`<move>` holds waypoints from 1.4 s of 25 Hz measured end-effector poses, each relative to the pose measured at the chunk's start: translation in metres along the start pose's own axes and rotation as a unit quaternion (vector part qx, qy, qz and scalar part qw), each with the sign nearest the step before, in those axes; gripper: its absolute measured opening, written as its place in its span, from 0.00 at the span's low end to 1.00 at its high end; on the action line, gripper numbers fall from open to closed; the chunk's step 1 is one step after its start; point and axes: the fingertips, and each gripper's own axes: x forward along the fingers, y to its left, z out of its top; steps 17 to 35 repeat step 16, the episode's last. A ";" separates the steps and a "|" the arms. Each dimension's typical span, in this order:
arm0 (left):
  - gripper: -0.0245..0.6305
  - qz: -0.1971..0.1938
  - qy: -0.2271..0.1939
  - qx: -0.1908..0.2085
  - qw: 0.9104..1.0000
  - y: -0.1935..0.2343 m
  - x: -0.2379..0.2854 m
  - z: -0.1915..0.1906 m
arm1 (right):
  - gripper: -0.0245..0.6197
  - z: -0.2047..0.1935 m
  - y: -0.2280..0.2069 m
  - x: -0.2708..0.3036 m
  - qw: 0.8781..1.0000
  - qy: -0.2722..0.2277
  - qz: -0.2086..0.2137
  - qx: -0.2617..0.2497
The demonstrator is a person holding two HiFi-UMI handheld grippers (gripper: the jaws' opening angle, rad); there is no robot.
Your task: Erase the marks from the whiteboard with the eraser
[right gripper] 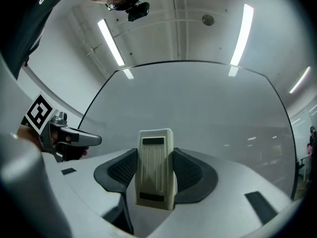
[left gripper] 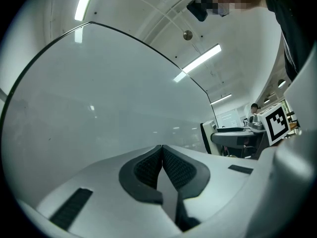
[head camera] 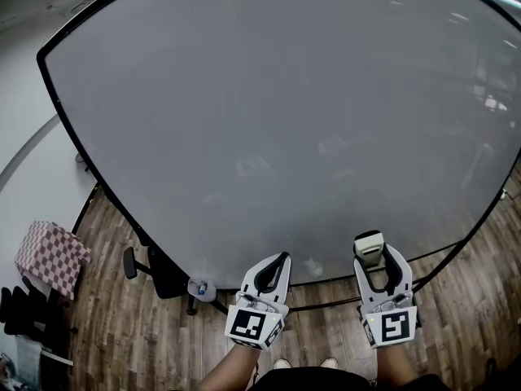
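- Before the large whiteboard (head camera: 269,120), near its lower edge, both grippers are held up side by side
- right gripper (head camera: 381,259) clamps the pale eraser (right gripper: 155,167) upright between its pads
- left gripper (left gripper: 162,150) is clenched empty, its jaws meeting at the tips

The whiteboard (head camera: 269,120) runs off the head view's top edge; the eraser (right gripper: 155,167) hides its wiping face.

Whiteboard (head camera: 269,120) filled the way ahead, its broad face open edge to edge, black stand legs (head camera: 163,277) and checked cloth (head camera: 50,255) took up the floor (head camera: 146,340) at left
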 end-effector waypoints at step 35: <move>0.07 -0.013 0.003 -0.006 1.000 -0.010 0.004 0.002 | 0.42 -0.003 0.020 0.007 0.999 0.004 0.017 0.032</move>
